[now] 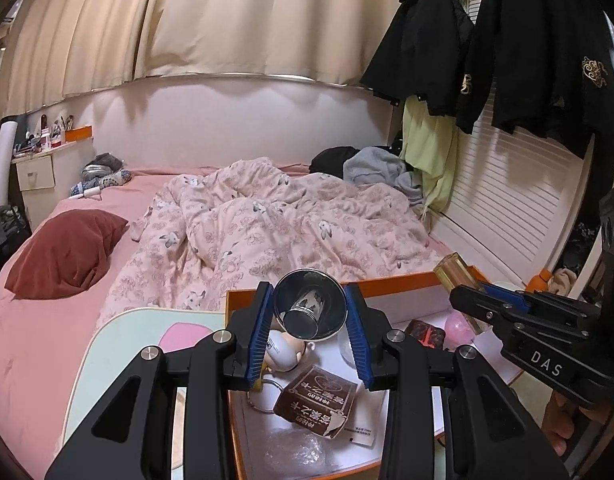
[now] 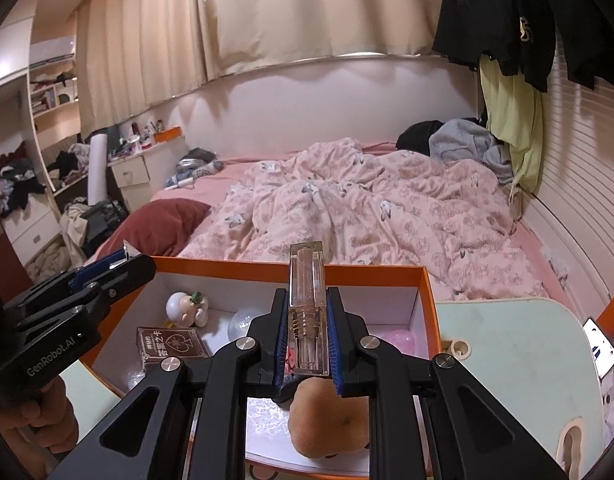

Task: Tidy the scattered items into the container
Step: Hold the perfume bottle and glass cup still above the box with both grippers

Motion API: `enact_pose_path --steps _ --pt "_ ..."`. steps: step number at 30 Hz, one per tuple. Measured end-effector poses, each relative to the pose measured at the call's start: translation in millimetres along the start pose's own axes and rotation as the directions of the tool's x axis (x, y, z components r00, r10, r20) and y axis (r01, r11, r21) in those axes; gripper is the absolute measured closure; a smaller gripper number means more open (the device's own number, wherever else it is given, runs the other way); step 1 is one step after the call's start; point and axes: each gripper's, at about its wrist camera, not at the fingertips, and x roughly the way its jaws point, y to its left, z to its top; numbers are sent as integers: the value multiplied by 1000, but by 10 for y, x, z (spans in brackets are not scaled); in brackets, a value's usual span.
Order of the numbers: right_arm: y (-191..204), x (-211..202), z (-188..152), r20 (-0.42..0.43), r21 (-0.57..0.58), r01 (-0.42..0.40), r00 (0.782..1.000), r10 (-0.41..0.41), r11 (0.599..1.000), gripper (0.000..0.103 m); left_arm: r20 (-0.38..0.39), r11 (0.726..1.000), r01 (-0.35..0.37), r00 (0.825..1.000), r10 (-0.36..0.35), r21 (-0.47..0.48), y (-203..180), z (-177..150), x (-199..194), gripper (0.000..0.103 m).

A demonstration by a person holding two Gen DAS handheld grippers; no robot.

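Note:
My left gripper (image 1: 310, 292) is shut on a shiny metal cup (image 1: 311, 312), whose mouth faces the camera, above an orange box with a white inside (image 1: 403, 286). My right gripper (image 2: 307, 292) is shut on a clear rectangular bottle (image 2: 307, 312) that points forward over the same box (image 2: 291, 266). In the box lie a white figurine (image 2: 187, 308), a brown card pack (image 2: 171, 344), a clear ball (image 2: 243, 322), a pink item (image 2: 399, 338) and an orange-brown round thing (image 2: 327, 420). Each view catches the other gripper at its edge, the right gripper (image 1: 459, 292) and the left gripper (image 2: 143, 260).
The box rests on a pale green table (image 2: 507, 340) set against a bed with a pink flowered quilt (image 1: 267, 220) and a dark red pillow (image 1: 67, 252). Black clothes (image 1: 527, 60) hang at the right. A phone (image 2: 601, 346) lies on the table's right edge.

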Motion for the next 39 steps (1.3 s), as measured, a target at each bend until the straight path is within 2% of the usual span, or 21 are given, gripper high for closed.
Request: enact_pose_path --steps 39 --pt "0 19 -30 -11 -12 -14 1000 14 1000 86 -26 999 2 1000 -1 36 -73 -43 36 66"
